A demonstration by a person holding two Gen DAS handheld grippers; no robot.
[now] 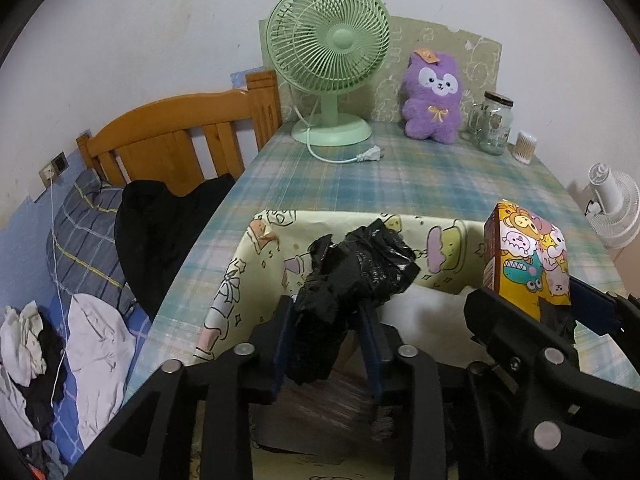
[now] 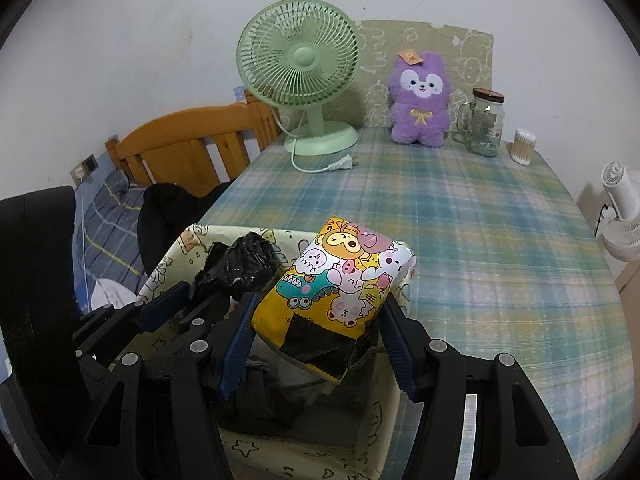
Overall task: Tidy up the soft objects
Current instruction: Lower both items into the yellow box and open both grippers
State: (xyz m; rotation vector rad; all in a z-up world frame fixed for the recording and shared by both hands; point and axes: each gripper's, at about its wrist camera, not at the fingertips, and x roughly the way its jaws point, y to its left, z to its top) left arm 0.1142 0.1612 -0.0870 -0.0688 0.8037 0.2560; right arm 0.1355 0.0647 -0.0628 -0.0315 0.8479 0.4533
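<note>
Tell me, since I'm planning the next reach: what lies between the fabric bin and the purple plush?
Only bare plaid tablecloth between bin and plush, per both wrist views.

A crumpled black plastic bag is held over the near-left part of a pale yellow cartoon-print fabric basket. To its right, a soft yellow pack printed with cartoon animals — tilted — sits over the basket's right side. Far back stands a purple plush toy, upright.

no text legible, labels too blurred
</note>
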